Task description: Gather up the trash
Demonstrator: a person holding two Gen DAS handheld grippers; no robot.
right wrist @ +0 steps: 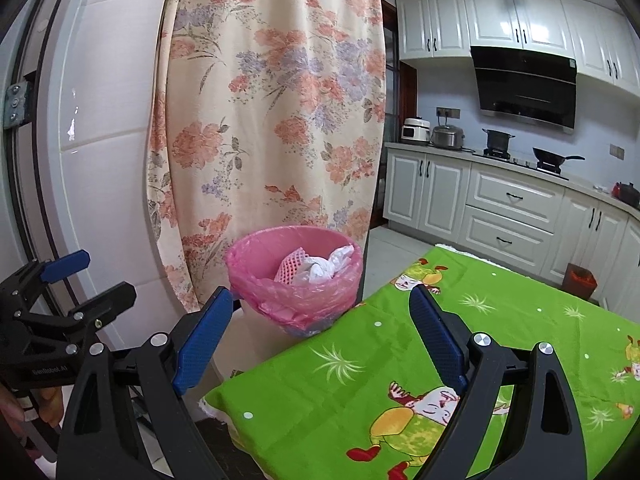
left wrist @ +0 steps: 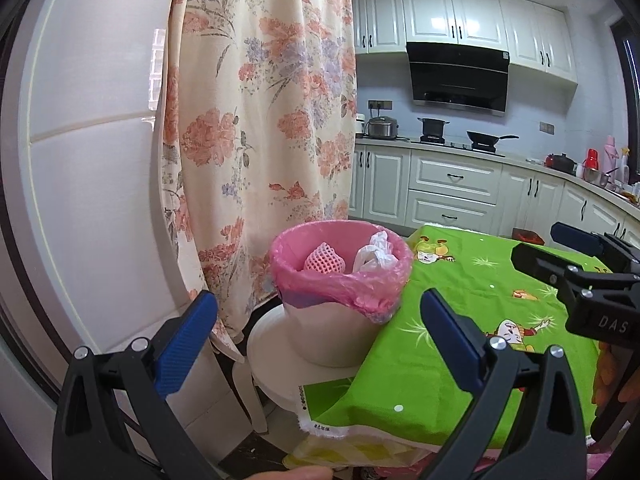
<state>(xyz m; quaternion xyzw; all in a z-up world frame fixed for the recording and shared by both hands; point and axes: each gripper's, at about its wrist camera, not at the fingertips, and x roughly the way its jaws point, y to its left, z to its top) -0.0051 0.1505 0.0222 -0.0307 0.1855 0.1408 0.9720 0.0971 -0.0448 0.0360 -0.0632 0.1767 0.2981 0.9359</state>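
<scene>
1. Currently both grippers up in the air, fingers spread wide, nothing between them.
2. Left gripper [left wrist: 320,336] aimed at the trash bin [left wrist: 340,284]; bin sits dead centre in the left wrist view, framed between the blue fingers [left wrist: 188,344].
3. Right gripper [right wrist: 320,344] aimed a bit right of the bin [right wrist: 296,280]; visible at 3 o'clock in the left wrist view [left wrist: 576,268], also spread, empty.
4. Left gripper seen at 9 o'clock in the right wrist view [right wrist: 76,280], released as well.
5. Bin: white tub, pink liner bag [left wrist: 360,292] folded over the rim, standing on a white stool [left wrist: 272,352] touching the desk's left corner.
6. Inside bin: pink foam fruit net [left wrist: 323,261] at 9 o'clock, crumpled white plastic bag [left wrist: 374,254] at 3 o'clock, touching each other.
7. Desk covered by green cartoon-print cloth [right wrist: 360,360]; no loose trash visible on the shown part.
8. Floral curtain [left wrist: 260,120] hanging right behind the bin, at 12 o'clock.
9. Kitchen counter with range hood [left wrist: 456,76], pot and wok well apart, at 2 o'clock.
</scene>
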